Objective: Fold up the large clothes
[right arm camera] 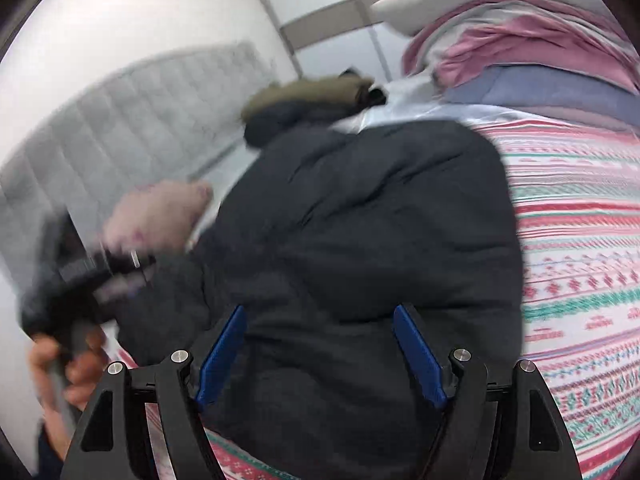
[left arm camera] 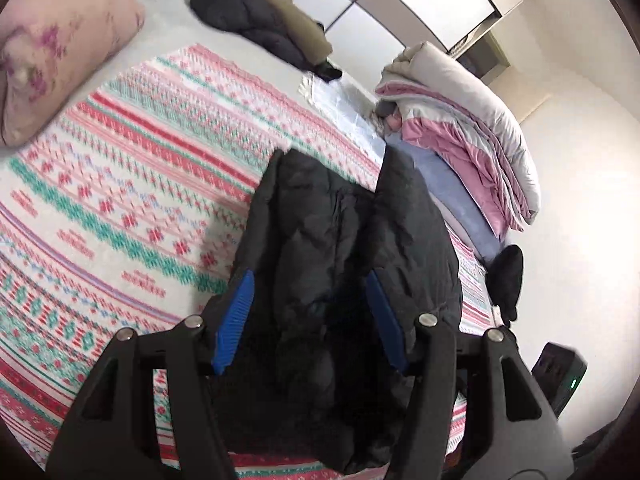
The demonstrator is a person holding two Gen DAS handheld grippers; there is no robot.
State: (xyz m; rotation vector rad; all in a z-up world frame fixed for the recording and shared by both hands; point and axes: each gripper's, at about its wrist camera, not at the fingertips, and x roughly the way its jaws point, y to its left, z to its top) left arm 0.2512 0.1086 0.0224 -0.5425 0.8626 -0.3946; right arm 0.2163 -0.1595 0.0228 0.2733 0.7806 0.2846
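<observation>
A large black padded jacket (left arm camera: pixel 340 248) lies on the patterned pink, white and green bedspread (left arm camera: pixel 120 184). My left gripper (left arm camera: pixel 310 276) is open, its blue pads (left arm camera: pixel 236 316) spread wide over the jacket's near part. In the right wrist view the same jacket (right arm camera: pixel 360 220) fills the middle. My right gripper (right arm camera: pixel 320 312) is open above it, blue pads (right arm camera: pixel 420 356) apart. The left gripper (right arm camera: pixel 88 276), held in a hand, shows blurred at the jacket's left edge.
A pink floral pillow (left arm camera: pixel 52 52) lies at the far left. A second dark jacket with an olive fur collar (left arm camera: pixel 272 20) lies near the wardrobe. Folded quilts, white and pink (left arm camera: pixel 472 128), are stacked at the right. A black device (left arm camera: pixel 560 376) sits by the bed edge.
</observation>
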